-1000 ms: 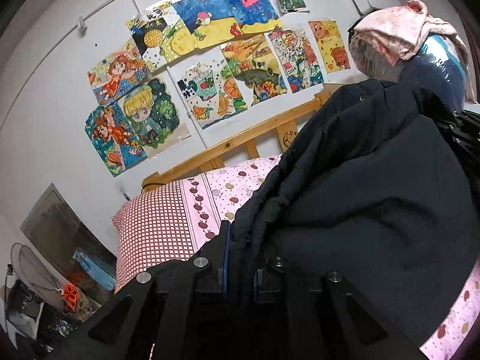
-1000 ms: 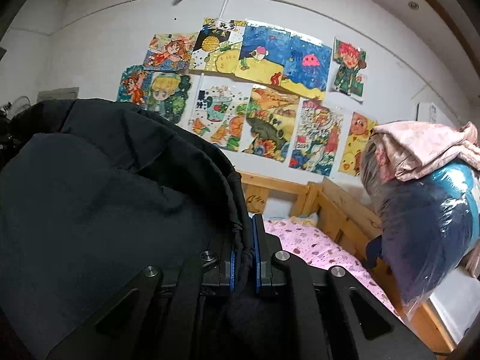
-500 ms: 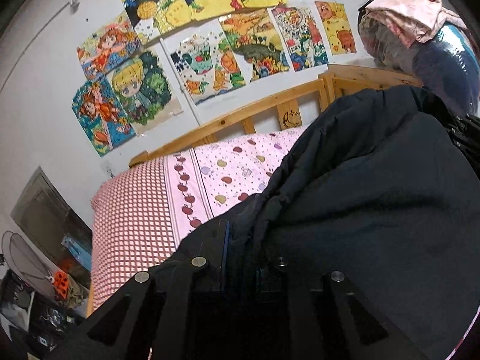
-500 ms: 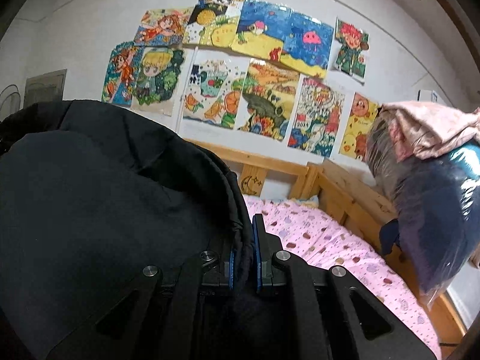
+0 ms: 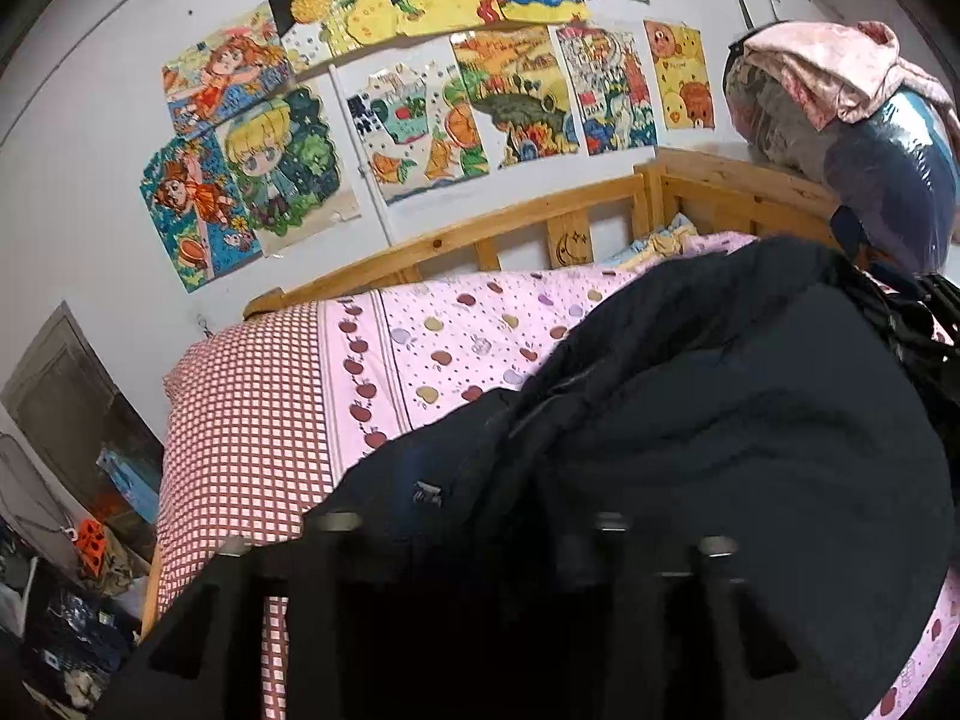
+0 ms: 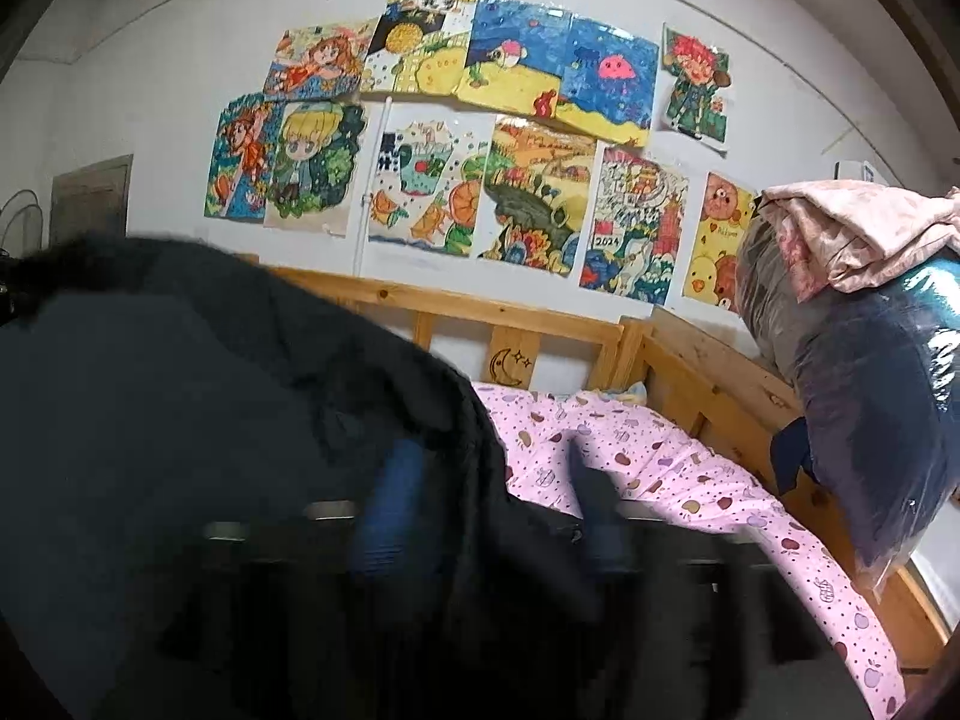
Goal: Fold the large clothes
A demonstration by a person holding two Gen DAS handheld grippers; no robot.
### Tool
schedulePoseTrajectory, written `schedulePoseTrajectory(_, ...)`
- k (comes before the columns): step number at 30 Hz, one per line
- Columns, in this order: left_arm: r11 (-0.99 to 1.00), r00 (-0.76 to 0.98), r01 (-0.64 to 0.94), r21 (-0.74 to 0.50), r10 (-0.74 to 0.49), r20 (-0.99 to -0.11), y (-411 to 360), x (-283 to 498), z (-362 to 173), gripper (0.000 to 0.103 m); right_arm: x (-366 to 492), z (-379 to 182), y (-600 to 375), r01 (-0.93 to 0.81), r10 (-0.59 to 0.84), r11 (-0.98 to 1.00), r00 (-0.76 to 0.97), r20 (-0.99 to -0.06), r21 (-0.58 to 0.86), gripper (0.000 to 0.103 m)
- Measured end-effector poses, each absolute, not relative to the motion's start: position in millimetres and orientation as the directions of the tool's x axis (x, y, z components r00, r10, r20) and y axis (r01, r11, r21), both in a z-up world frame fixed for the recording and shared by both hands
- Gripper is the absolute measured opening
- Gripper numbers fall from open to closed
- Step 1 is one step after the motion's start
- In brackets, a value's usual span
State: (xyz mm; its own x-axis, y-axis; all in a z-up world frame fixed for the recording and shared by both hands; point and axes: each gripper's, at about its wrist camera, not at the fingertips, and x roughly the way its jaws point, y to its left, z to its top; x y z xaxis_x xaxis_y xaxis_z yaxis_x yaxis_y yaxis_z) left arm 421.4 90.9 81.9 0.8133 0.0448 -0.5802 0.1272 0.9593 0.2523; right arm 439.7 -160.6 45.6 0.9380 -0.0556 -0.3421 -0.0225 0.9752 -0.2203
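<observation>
A large dark navy jacket (image 5: 720, 420) lies in a heap on the pink apple-print bedsheet (image 5: 456, 330). In the left wrist view it fills the lower right, and my left gripper (image 5: 474, 504) stands open at its near edge, with its fingers spread wide and dark against the cloth. In the right wrist view the jacket (image 6: 180, 420) covers the left half. My right gripper (image 6: 492, 480) is open, and its blue pads (image 6: 390, 498) are blurred and far apart, with a fold of the jacket lying loose between them.
A wooden bed rail (image 6: 510, 312) runs along the wall under several children's drawings (image 6: 528, 192). A red-checked pillow (image 5: 240, 420) lies at the bed's left end. Plastic-bagged bedding (image 6: 870, 420) topped with a pink cloth (image 6: 852, 234) is piled at the right. Clutter (image 5: 78, 600) sits on the floor at left.
Both grippers, which were shut on the jacket's edge, have opened and let it go. Both cameras have dropped lower toward the bed, and the jacket has sunk onto the sheet.
</observation>
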Motion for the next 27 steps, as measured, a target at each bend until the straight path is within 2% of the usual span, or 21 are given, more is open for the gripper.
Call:
schedulePoseTrajectory(1, 0.959, 0.829, 0.112, 0.259, 0.054, -0.556, 91.3, 415.6, 86.1, 0.078, 433.9, 47.7, -162.4, -0.024, -0.049, 0.977, 0.944, -0.327, -0.214, 0.067)
schedulePoseTrajectory(2, 0.959, 0.842, 0.099, 0.264, 0.061, -0.536, 91.7, 410.1, 89.4, 0.089, 430.6, 49.3, -163.8, -0.034, -0.036, 0.978, 0.945, -0.326, -0.208, 0.067)
schedulePoseTrajectory(6, 0.962, 0.858, 0.092, 0.259, 0.056, -0.511, 94.8, 390.9, 99.2, 0.09, 418.7, 53.1, -170.8, -0.067, -0.002, 0.982, 0.933, -0.36, -0.179, 0.069)
schedulePoseTrajectory(9, 0.965, 0.866, 0.116, 0.234, 0.017, -0.5, 95.0, 368.0, 100.2, 0.09, 398.4, 54.7, -180.5, -0.103, 0.047, 0.987, 0.923, -0.381, -0.127, 0.08)
schedulePoseTrajectory(12, 0.963, 0.871, 0.169, 0.208, -0.047, -0.489, 93.4, 346.2, 96.3, 0.093, 370.9, 51.3, -188.4, -0.174, 0.135, 0.983, 0.91, -0.392, -0.066, 0.086)
schedulePoseTrajectory(17, 0.948, 0.836, 0.267, 0.172, -0.139, -0.531, 80.1, 329.4, 74.8, 0.093, 344.9, 32.2, -184.7, -0.294, 0.237, 0.953, 0.87, -0.432, -0.07, 0.088)
schedulePoseTrajectory(20, 0.941, 0.817, 0.278, 0.191, -0.127, -0.563, 70.4, 339.9, 61.0, 0.093, 350.9, 17.8, -175.4, -0.32, 0.239, 0.941, 0.856, -0.459, -0.107, 0.088)
schedulePoseTrajectory(22, 0.945, 0.813, 0.264, 0.194, -0.11, -0.572, 67.9, 351.6, 55.5, 0.094, 359.7, 15.9, -171.6, -0.33, 0.257, 0.94, 0.847, -0.465, -0.082, 0.088)
schedulePoseTrajectory(27, 0.97, 0.802, 0.181, 0.165, -0.049, -0.595, 72.7, 384.6, 51.9, 0.103, 403.5, 10.7, -159.6, -0.32, 0.251, 0.946, 0.819, -0.516, -0.049, 0.088)
